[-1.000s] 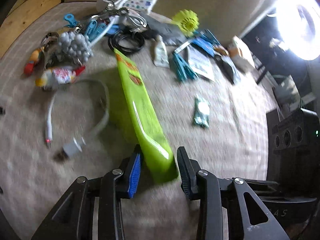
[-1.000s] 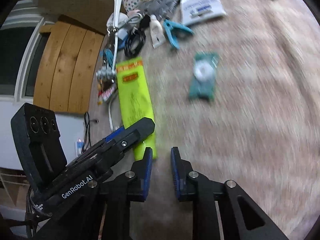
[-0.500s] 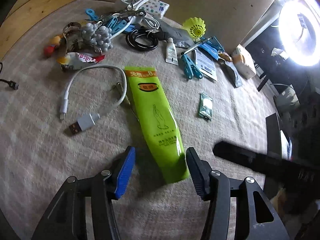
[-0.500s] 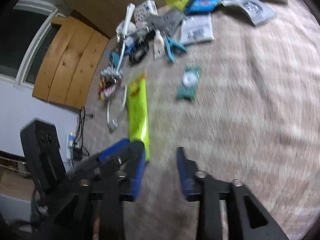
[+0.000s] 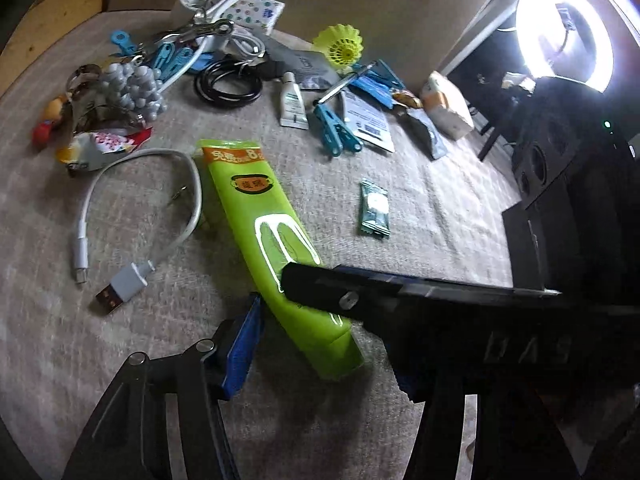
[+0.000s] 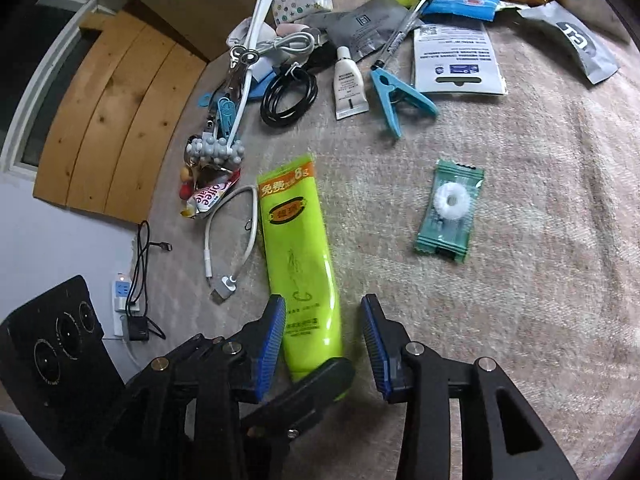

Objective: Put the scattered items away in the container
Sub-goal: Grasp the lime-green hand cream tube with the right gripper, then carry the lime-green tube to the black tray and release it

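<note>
**Green tube lies between both sets of open tongs**

Scattered items cover a beige woven cloth (image 6: 520, 280), and the bright lime-green plastic squeeze tube with an orange band at its crimped end (image 6: 298, 248) lies flat near the middle of it, its cap end toward the cameras. No container shows in either view.

The right gripper (image 6: 324, 336) straddles the cap half of the tube with its blue-padded jaws moderately apart; a gap shows on each side, so the pads do not press it. The left gripper (image 5: 316, 344) comes at the same end of the tube, its jaws opening. Only its left blue pad shows clearly, just beside the tube and apart from it; its other finger is hidden behind the right gripper's black finger, which crosses over the tube in the left wrist view.

Just left of the tube curls a short white USB cable (image 5: 132, 216). To the tube's right, well apart, lies a small green sachet with a white ring inside (image 6: 450, 210). Beyond the tube's crimped end sit a coiled black cable (image 6: 290, 94), a small white tube (image 6: 348, 86) and a blue plastic clothes peg (image 6: 394, 96), with a yellow shuttlecock (image 5: 342, 46) farther back.
</note>
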The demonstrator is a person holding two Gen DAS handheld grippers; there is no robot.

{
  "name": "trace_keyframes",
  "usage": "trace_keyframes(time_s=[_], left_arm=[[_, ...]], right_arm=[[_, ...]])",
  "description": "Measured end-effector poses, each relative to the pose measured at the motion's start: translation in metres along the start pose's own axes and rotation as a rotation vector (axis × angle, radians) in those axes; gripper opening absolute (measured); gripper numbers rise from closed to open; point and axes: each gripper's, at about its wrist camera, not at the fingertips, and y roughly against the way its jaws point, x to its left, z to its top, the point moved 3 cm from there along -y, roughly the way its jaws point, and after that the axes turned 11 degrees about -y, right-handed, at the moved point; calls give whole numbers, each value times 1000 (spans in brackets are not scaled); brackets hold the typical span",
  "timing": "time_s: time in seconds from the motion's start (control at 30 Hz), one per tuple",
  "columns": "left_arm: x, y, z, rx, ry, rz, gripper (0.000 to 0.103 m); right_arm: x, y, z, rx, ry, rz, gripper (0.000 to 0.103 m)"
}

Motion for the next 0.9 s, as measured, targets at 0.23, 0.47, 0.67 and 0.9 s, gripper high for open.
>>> trace_keyframes(time_s=[0.23, 0.47, 0.67, 0.9], left_arm=[[4, 1, -4, 15, -5, -91, 52], [-6, 9, -13, 18, -47, -119, 51], [-30, 22, -13, 7, -90, -124, 50], [-76, 22, -13, -11, -119, -124, 50]], right_arm=[[5, 1, -12, -48, -8, -54, 35], [-1, 11, -27, -82, -45, -65, 35], [-7, 36, -40, -120, -57, -18, 34], [-26, 69, -48, -154, -46, 3, 34]])
